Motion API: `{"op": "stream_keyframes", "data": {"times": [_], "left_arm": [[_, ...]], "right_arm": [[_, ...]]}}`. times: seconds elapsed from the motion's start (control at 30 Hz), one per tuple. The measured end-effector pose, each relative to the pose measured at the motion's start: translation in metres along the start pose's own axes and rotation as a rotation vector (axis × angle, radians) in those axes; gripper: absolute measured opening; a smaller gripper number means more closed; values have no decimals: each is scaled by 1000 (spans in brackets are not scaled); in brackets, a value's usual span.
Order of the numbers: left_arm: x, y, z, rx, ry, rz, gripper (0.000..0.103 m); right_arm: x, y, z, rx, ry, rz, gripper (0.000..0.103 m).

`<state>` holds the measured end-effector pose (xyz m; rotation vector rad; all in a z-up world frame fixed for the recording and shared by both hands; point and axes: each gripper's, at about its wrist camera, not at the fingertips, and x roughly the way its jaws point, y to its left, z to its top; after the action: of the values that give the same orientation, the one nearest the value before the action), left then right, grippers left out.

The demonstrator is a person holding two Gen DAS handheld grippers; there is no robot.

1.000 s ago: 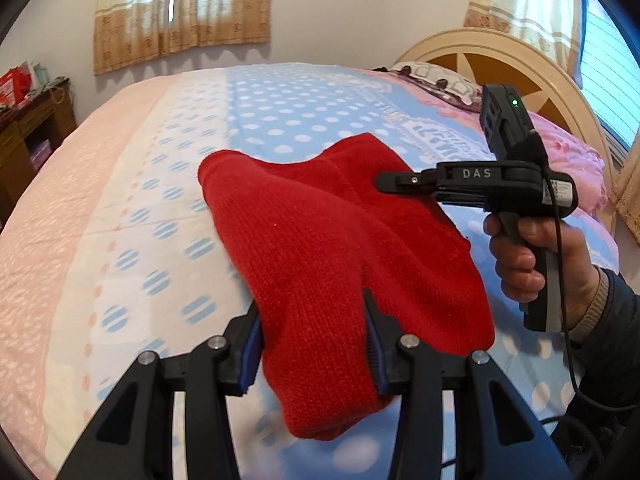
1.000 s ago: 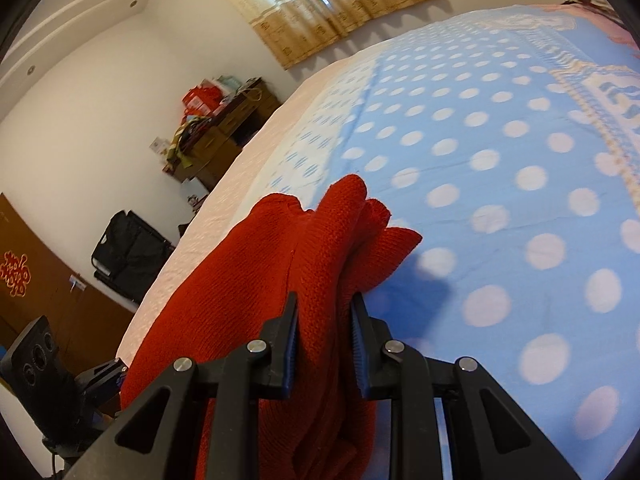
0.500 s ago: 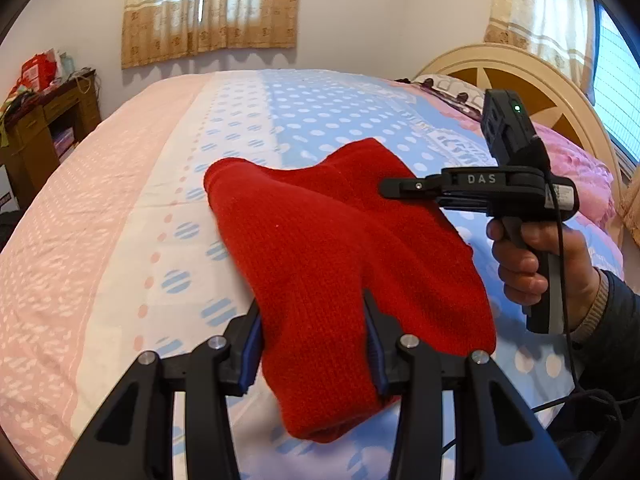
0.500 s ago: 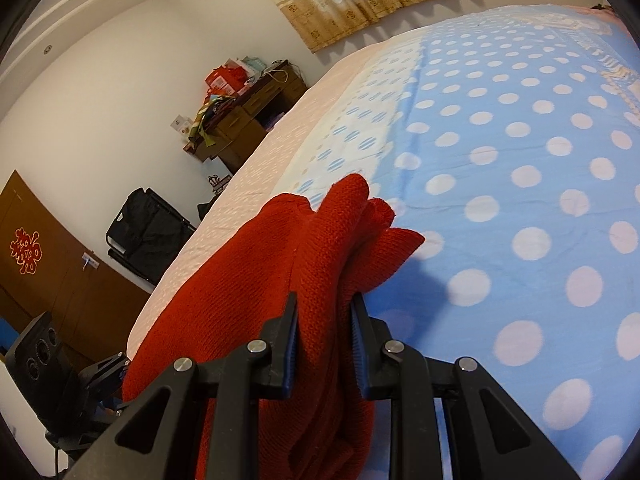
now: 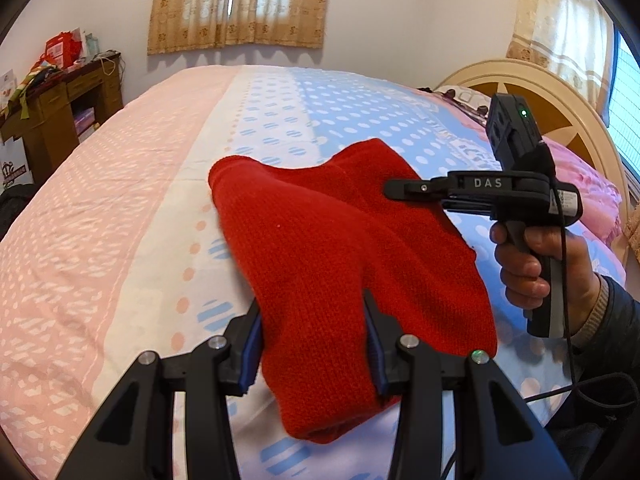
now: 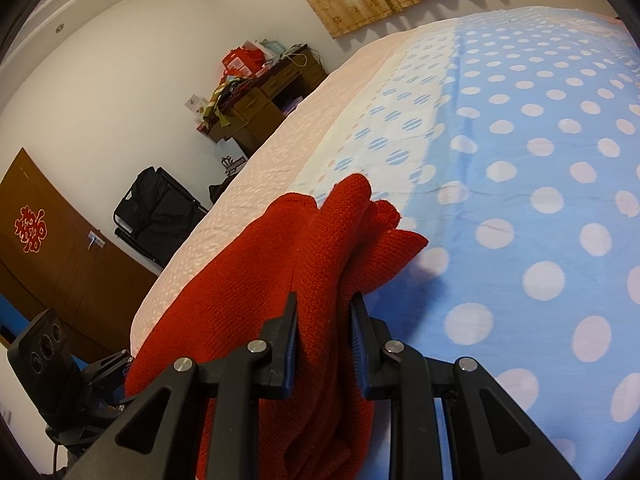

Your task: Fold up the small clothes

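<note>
Nearest the left wrist camera, the left claw (image 5: 312, 344) is clamped on a broad fold of the red knitted garment (image 5: 320, 240), its blue-lined pads pressing the cloth from both sides while the end of the fold hangs below them. Nearest the right wrist camera, the right claw (image 6: 324, 336) is clamped on a thicker, bunched edge of the same garment, with folded layers poking out past its tips.

The garment spans between the two claws, held above the bed (image 5: 120, 220); its far part droops toward the dotted blue sheet, though whether it touches the sheet cannot be told. In the left view the right claw comes in from the right side, gripped by a hand (image 5: 532, 260) with a dark sleeve (image 5: 616, 320) and a trailing cable (image 5: 568, 300).

Beyond the garment the bedcover runs in pink, white and blue bands. A pink pillow (image 5: 580, 184) lies by the curved headboard (image 5: 532, 92). Farther off stand a cluttered wooden desk (image 5: 60, 112), a black bag (image 6: 156, 216), a brown door (image 6: 48, 256) and curtains (image 5: 240, 4).
</note>
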<state>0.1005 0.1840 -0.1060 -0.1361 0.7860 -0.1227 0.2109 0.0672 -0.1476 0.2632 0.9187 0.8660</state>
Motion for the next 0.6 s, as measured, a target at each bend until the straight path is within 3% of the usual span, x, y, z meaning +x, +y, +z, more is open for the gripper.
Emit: {"op": "stream_keyframes", "data": {"times": [0.6], "left_arm": [[2, 28, -25, -65, 7, -19, 45]], "right_arm": [[22, 8, -9, 3, 40, -5, 23]]}}
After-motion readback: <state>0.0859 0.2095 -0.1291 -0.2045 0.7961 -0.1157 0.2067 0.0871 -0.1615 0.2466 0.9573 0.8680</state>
